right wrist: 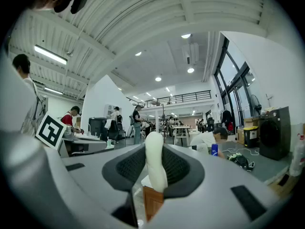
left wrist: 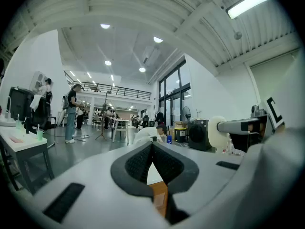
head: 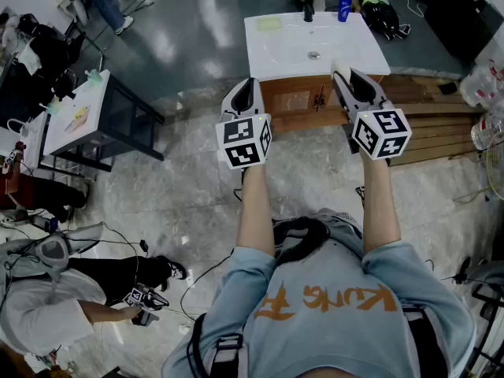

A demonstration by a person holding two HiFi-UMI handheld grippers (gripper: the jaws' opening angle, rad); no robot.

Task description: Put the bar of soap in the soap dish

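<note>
The right gripper (right wrist: 154, 149) clamps the upright white bar of soap (right wrist: 156, 173) at the front edge of the sink (head: 346, 50), well apart from the soap dish (head: 268, 24) at the sink's far-left corner, while the left gripper (left wrist: 152, 146) is closed and empty.

Basin (head: 315, 53) on cabinet (head: 293, 101) ahead of me; soap dish (head: 268, 24) rear left, bottle (head: 345, 8) rear right; soap bar (right wrist: 155, 166) in my right gripper (head: 345, 73).
</note>
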